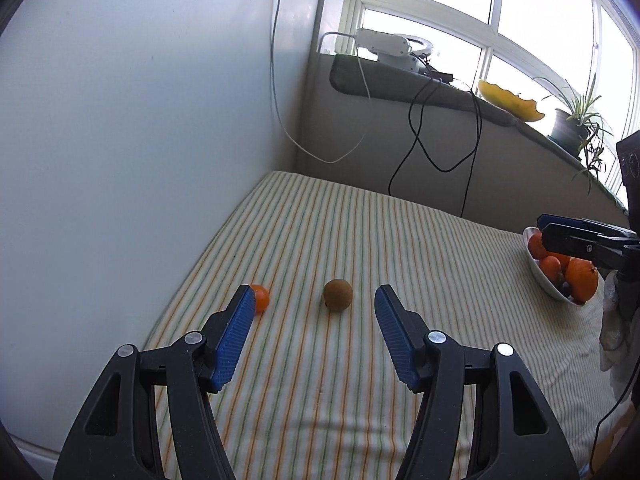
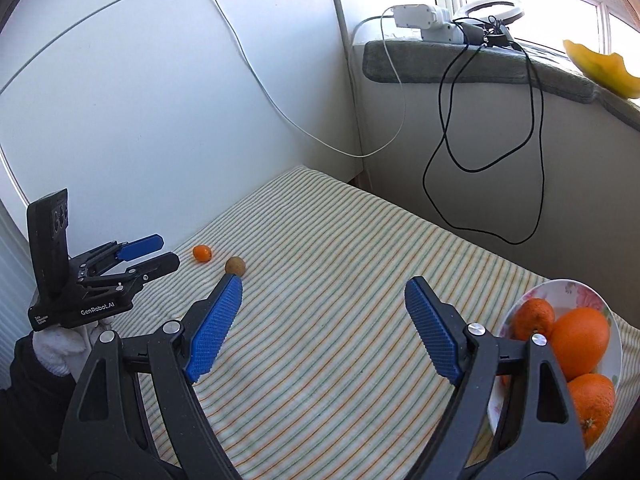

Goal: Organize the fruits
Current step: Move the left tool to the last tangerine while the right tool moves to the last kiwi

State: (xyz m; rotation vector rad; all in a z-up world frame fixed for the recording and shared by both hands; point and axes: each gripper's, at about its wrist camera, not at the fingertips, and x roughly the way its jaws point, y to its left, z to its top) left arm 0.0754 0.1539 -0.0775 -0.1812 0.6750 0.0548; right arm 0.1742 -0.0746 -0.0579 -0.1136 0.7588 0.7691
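A brown kiwi (image 1: 338, 295) lies on the striped cloth just ahead of my open, empty left gripper (image 1: 315, 300). A small orange fruit (image 1: 260, 298) lies left of it, partly behind the left finger. Both show in the right wrist view, the kiwi (image 2: 235, 266) and the small orange fruit (image 2: 202, 253), with the left gripper (image 2: 160, 253) close beside them. A white bowl (image 2: 560, 292) holds several oranges (image 2: 580, 342) at the right. My right gripper (image 2: 322, 292) is open and empty, left of the bowl. It also shows in the left wrist view (image 1: 548, 228) over the bowl (image 1: 548, 284).
A white wall panel (image 1: 140, 120) bounds the cloth on the left. A grey ledge (image 1: 400, 88) at the back carries white devices, a yellow dish (image 1: 510, 100) and a potted plant (image 1: 576, 120). Black and white cables (image 2: 480, 160) hang down over the back wall.
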